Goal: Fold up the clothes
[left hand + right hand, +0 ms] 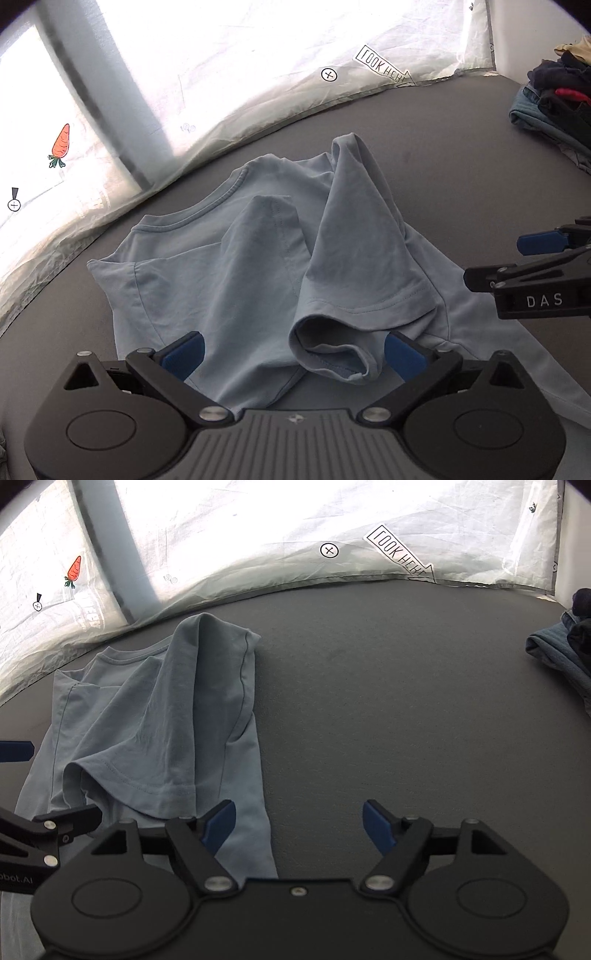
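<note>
On the dark grey felt-like table top point(388, 686), a pale blue cotton T-shirt point(229, 258) lies partly folded near the white crinkled backdrop sheet point(240, 55), both short sleeves point(354, 236) turned inward over its body. Above its near edge the left gripper point(293, 350) has its blue-padded jaws spread wide with the sleeve cuff between them but unpinched, while the right gripper point(299, 827) hangs spread at the shirt's right edge, gripping nothing. Off at the far right sits a pile of dark folded clothes point(557, 107).
</note>
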